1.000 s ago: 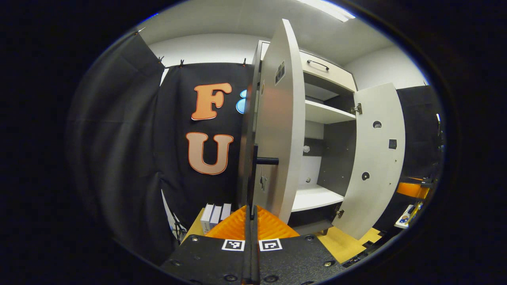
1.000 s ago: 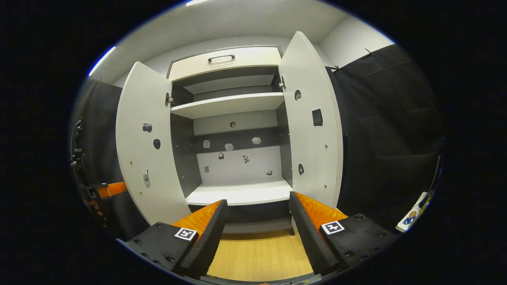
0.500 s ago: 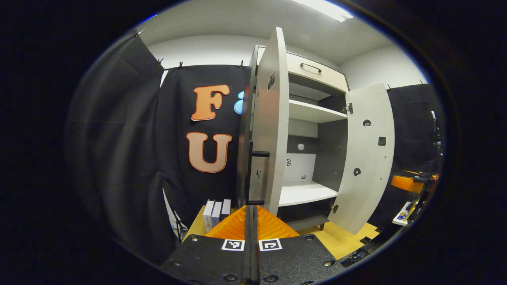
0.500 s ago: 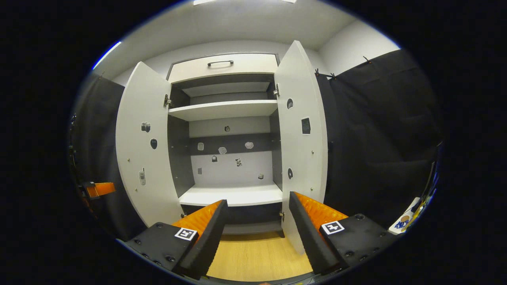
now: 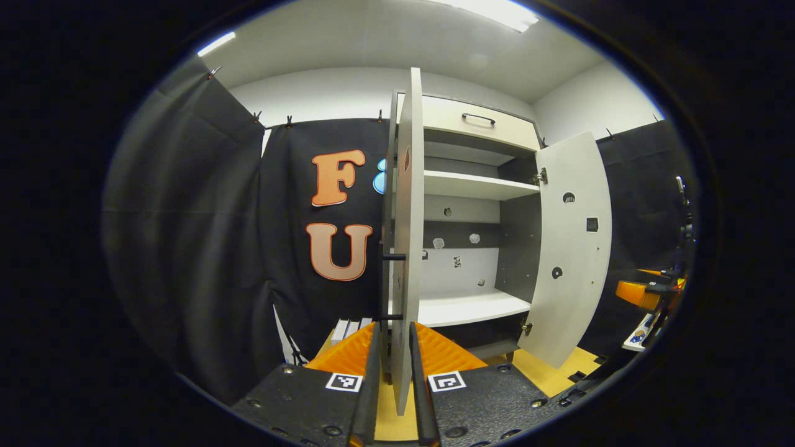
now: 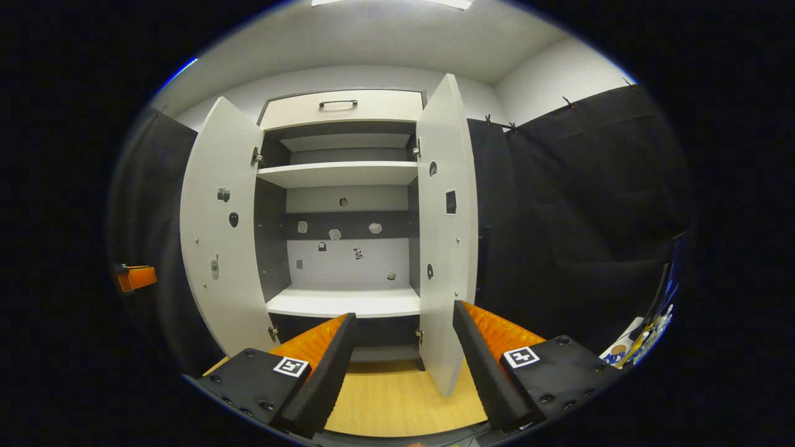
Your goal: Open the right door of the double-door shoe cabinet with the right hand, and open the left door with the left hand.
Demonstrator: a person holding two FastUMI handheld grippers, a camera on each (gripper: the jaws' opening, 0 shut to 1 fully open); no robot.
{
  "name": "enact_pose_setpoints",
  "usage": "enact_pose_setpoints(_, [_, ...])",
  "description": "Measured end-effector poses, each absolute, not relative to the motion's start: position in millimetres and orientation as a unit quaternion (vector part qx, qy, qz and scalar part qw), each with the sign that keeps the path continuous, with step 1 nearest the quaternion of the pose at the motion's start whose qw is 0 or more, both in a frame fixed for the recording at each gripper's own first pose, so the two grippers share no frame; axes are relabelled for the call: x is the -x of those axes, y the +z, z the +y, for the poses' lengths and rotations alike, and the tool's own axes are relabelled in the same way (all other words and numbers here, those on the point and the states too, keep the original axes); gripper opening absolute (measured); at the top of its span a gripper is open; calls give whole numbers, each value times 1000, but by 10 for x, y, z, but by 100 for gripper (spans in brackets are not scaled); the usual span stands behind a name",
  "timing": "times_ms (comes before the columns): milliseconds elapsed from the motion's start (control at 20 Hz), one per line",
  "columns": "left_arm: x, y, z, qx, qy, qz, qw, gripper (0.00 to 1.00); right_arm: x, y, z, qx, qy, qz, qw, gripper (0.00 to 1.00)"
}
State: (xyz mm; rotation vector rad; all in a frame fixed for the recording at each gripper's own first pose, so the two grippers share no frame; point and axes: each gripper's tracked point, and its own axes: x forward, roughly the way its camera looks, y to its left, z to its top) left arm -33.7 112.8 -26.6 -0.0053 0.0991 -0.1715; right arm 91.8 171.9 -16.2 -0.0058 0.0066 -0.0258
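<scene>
The white shoe cabinet [image 6: 338, 177] stands with both doors swung out. In the right gripper view the left door [image 6: 217, 236] and the right door [image 6: 447, 236] flank the bare shelves. My right gripper [image 6: 404, 313] is open, well back from the cabinet and touching nothing. In the left gripper view the left door [image 5: 404, 236] shows edge-on, with its black bar handle [image 5: 384, 285] on the outer face. My left gripper [image 5: 393, 329] is open by a narrow gap, and the door's lower edge lies in line with that gap. The right door [image 5: 574, 248] hangs open farther off.
A closed drawer with a black pull [image 6: 338, 104] tops the cabinet. White boxes [image 5: 349, 328] sit on the wooden floor [image 6: 397, 397] left of the cabinet. Black cloth walls close in on both sides. Small coloured items [image 6: 643, 338] lie at the far right.
My left gripper's fingers have parted from shut and let go of the handle, and the left door now shows edge-on. Both grippers have drawn back from the cabinet. The right stays open.
</scene>
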Motion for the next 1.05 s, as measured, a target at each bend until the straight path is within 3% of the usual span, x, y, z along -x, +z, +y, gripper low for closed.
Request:
enact_pose_setpoints(150, [415,-207,1009,14,-76,49,996,30,-773,-98,1513,4,-17,2,1000,98])
enact_pose_setpoints(300, [546,-127,869,18,-67,48,996,53,-603,-40,1275,10,-23,2,1000,98])
enact_pose_setpoints(450, [646,53,700,27,-53,36,998,61,-452,-6,1081,10,-25,4,1000,98])
enact_pose_setpoints(600, [760,105,606,34,-44,30,998,88,-322,-3,906,11,-25,6,1000,98])
enact_pose_setpoints(650, [797,122,577,34,-41,28,998,85,-278,-2,853,12,-24,6,1000,98])
enact_pose_setpoints(700, [834,145,567,34,-36,27,998,94,-260,6,806,12,-24,5,1000,98])
enact_pose_setpoints(850, [909,222,544,32,-22,18,999,85,-193,20,692,12,-22,3,1000,98])
enact_pose_setpoints(950, [956,247,521,34,-14,13,999,86,-168,10,645,12,-18,4,1000,98])
enact_pose_setpoints(1000, [980,250,499,40,-12,11,999,86,-165,-5,614,12,-17,5,1000,89])
enact_pose_setpoints(1050, [998,236,481,45,-11,12,999,86,-156,-11,588,14,-17,6,1000,89])
